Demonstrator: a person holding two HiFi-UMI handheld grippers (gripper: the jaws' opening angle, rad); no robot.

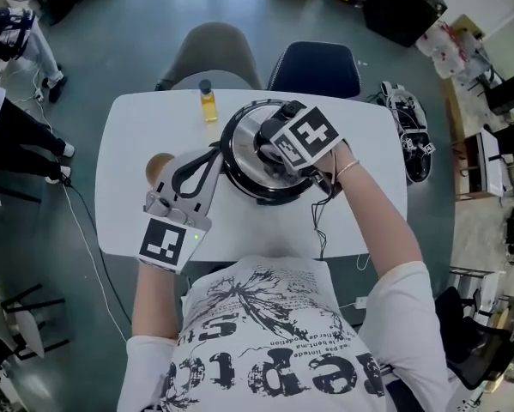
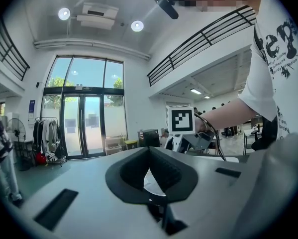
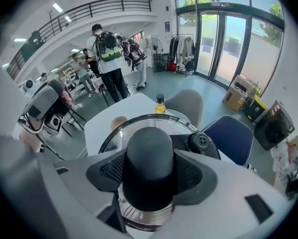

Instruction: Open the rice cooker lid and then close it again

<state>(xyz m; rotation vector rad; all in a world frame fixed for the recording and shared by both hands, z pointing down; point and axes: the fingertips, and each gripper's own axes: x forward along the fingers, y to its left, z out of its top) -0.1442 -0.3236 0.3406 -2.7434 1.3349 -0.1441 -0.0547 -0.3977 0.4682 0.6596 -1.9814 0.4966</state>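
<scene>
A round steel rice cooker (image 1: 239, 178) stands on the white table (image 1: 136, 196), and its glass lid (image 1: 242, 134) rests flat on it. Pointing steeply down over the lid, my right gripper (image 1: 272, 153) is shut on the black lid knob (image 3: 149, 153), with a pad pressed against each side of it. A black steam vent (image 3: 202, 142) sits on the lid behind the knob. My left gripper (image 1: 212, 151) lies level at the cooker's left side. Its jaws are shut with the tips together and nothing between them (image 2: 149, 151).
A small bottle of yellow liquid (image 1: 208, 101) stands at the table's far edge, and a round brown object (image 1: 158, 166) lies left of the cooker. A grey chair (image 1: 212, 54) and a dark blue chair (image 1: 315, 67) stand behind the table. People (image 3: 109, 59) stand farther off.
</scene>
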